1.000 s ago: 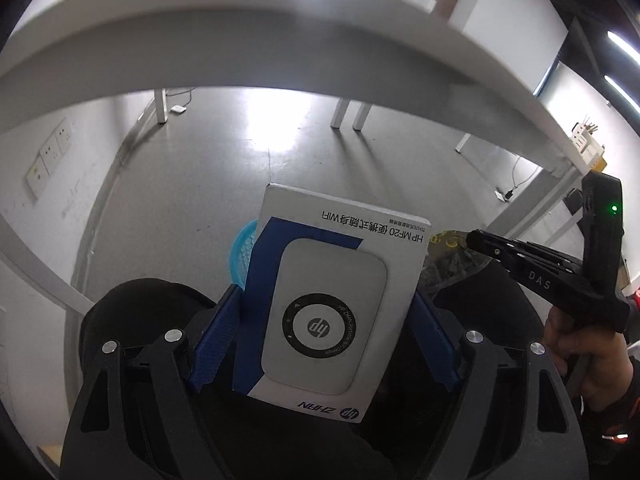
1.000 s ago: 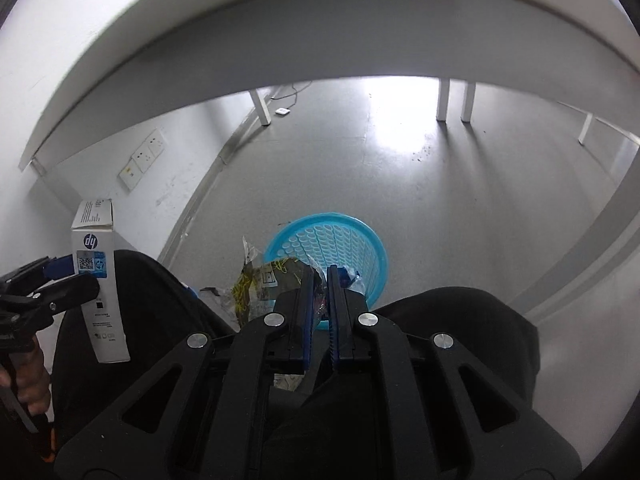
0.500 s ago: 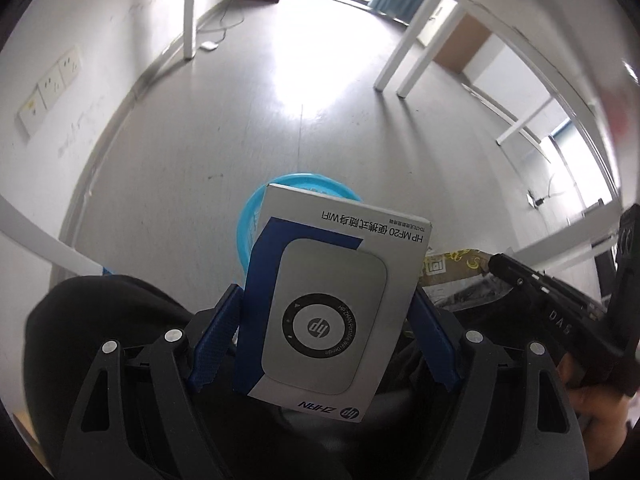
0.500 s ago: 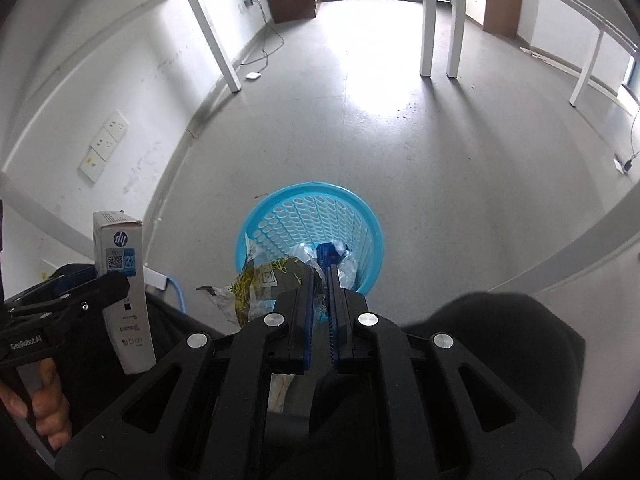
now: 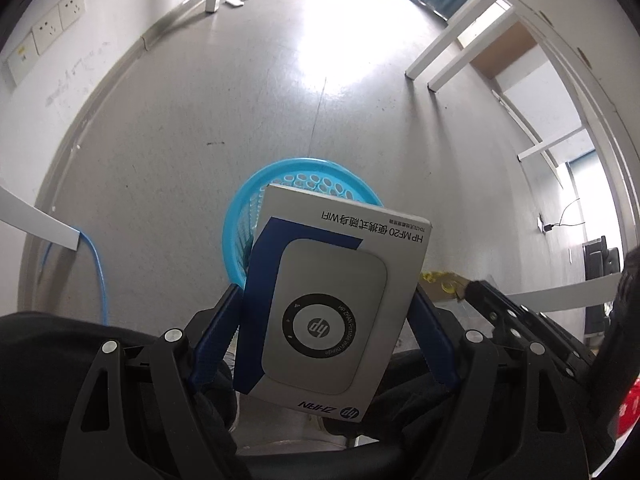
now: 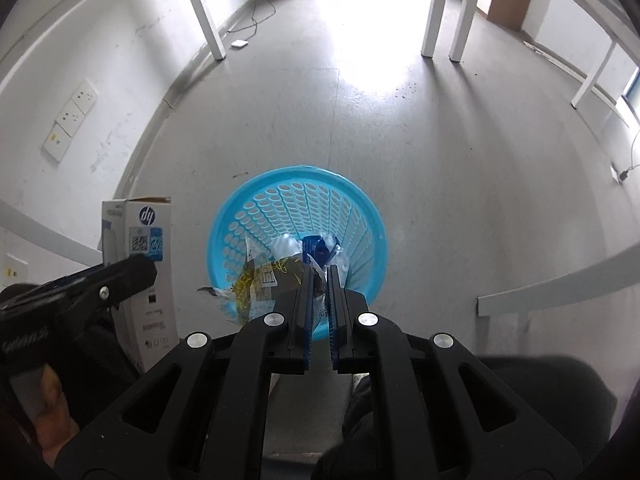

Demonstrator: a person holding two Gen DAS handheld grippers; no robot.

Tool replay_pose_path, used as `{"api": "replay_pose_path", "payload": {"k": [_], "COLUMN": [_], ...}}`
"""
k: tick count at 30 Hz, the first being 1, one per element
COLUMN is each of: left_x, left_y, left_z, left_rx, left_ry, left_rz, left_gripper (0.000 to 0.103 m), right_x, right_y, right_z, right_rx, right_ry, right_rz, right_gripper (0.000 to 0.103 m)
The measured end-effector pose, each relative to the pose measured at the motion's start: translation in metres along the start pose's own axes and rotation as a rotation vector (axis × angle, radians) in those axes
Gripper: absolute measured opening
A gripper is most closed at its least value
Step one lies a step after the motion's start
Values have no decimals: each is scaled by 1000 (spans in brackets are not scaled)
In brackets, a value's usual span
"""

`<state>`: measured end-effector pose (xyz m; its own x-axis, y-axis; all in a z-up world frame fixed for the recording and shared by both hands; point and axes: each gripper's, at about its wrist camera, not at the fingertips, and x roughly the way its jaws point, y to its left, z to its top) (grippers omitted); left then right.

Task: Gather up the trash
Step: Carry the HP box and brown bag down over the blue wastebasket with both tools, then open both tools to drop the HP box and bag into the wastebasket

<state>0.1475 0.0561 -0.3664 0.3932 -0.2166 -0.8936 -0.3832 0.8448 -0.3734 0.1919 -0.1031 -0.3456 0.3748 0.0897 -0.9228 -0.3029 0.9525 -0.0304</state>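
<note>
My left gripper (image 5: 328,320) has its fingers (image 5: 218,332) clamped on the two side edges of the white and blue HP box (image 5: 332,308), spread wide by its breadth. My right gripper (image 6: 320,280) has its fingers (image 6: 306,304) pressed nearly together on a crumpled wrapper (image 6: 260,280) that spills out to their left.

A second ago a white bench edge arched over both views and the blue basket (image 6: 296,240) was a small shape mostly hidden behind the box and the fingers. Now that edge is gone from the top of both views, the floor (image 6: 360,120) fills them, and the basket sits larger and fully open to the right camera. Both grips look unchanged. In the left view the basket's rim (image 5: 240,208) now shows above and to the left of the box, which covers the rest.

The wrapper hangs over the near rim of the basket, above the white and blue scraps (image 6: 312,248) already inside. The box, seen edge-on from the right view, stands left of the basket, outside its rim.

Around the basket the floor is bare on its far side and right. Bench legs (image 6: 444,12) stand well beyond it. The wall with sockets (image 6: 72,116) curves along the left, and a blue cable (image 5: 96,264) hangs by a white rail there. My dark trouser legs (image 6: 540,392) close off the near side.
</note>
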Motion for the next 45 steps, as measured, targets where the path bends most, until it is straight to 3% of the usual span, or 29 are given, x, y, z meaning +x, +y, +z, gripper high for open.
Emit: {"api": "replay_pose_path", "payload": {"k": [7, 24, 39, 42, 44, 45], "left_x": [26, 71, 96, 96, 100, 102], "left_y": [9, 16, 9, 13, 19, 23], "left_z": [15, 40, 51, 51, 51, 51], "left_rx": [-71, -137, -153, -167, -208, -231], "left_ry": [65, 139, 189, 183, 204, 214], "left_rz": [-5, 5, 3, 6, -6, -23], "left_gripper": [80, 80, 80, 81, 91, 95], "right_x": [41, 133, 178, 181, 182, 183], "right_y": [-5, -27, -28, -31, -35, -38], "right_z": [22, 50, 54, 54, 53, 52], "right_rx": [9, 121, 209, 235, 255, 262], "right_ry": [63, 246, 338, 346, 353, 356], "right_rz": [-6, 10, 71, 78, 72, 63], "right_gripper": [6, 6, 6, 17, 37, 38]}}
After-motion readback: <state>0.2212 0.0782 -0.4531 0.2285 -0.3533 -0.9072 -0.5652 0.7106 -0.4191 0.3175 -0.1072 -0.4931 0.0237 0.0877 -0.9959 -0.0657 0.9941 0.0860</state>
